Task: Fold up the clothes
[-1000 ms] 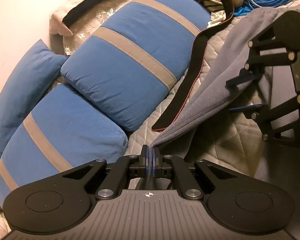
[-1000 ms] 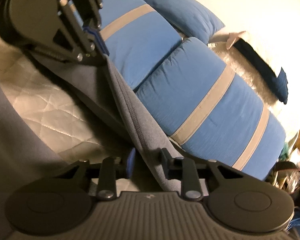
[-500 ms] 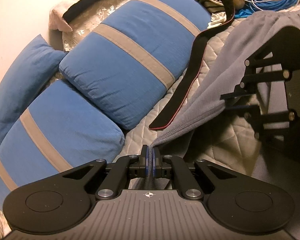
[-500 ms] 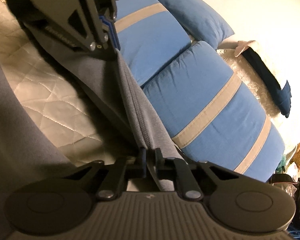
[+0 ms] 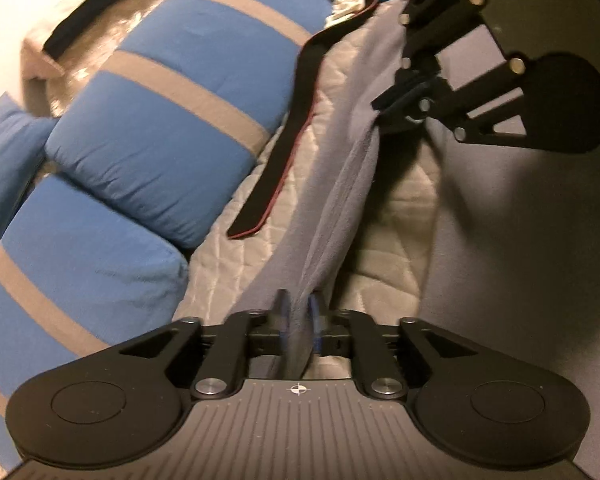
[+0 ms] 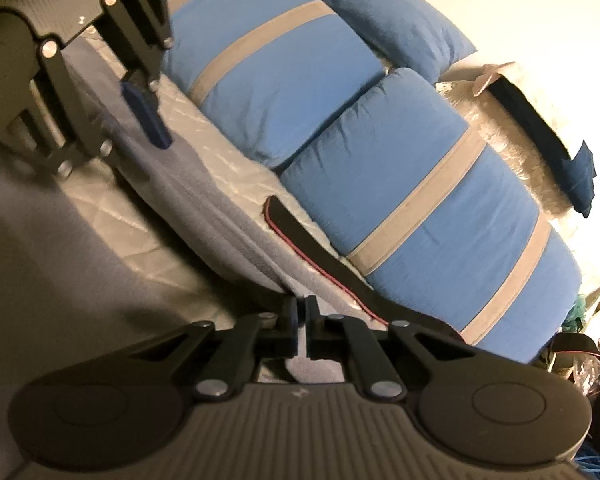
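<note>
Left gripper jaws opening, grey garment edge between them; right gripper clamped on same edge.

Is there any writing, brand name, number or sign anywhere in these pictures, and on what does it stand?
No words, brand names or numbers can be read in either view.
Only sign: a small round crosshair mark on the ribbed plate of the left gripper; it carries no letters.
A faint mark sits at the same spot on the right gripper, too blurred to read.
The blue pillows and grey garment show no labels.
</note>
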`<state>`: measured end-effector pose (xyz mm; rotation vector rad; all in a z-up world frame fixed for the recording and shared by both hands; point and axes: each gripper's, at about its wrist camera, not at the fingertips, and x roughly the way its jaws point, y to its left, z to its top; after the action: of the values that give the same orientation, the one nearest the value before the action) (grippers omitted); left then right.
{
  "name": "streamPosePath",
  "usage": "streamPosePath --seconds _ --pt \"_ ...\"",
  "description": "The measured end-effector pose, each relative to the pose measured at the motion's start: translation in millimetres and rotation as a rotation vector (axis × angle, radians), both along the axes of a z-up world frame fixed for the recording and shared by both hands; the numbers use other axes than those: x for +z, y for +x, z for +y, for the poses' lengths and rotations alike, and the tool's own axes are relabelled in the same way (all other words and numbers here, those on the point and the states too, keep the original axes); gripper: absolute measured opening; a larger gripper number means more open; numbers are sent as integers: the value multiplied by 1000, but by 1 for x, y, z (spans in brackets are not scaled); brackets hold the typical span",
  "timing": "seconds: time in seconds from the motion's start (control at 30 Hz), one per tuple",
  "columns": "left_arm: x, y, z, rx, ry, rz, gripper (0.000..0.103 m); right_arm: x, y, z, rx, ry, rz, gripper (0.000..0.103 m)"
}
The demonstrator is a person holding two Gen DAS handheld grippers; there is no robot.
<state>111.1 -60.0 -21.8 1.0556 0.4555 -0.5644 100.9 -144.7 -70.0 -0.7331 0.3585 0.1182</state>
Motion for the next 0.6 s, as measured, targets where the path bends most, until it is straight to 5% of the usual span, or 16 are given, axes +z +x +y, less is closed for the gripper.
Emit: streamPosePath --seconds 0.13,0.6 --pt "-2 -6 -7 -50 -25 1 34 0 -2 -1 8 -1 8 4" --pt "-3 17 -31 -61 -100 103 34 -2 -7 -2 21 -20 2 4"
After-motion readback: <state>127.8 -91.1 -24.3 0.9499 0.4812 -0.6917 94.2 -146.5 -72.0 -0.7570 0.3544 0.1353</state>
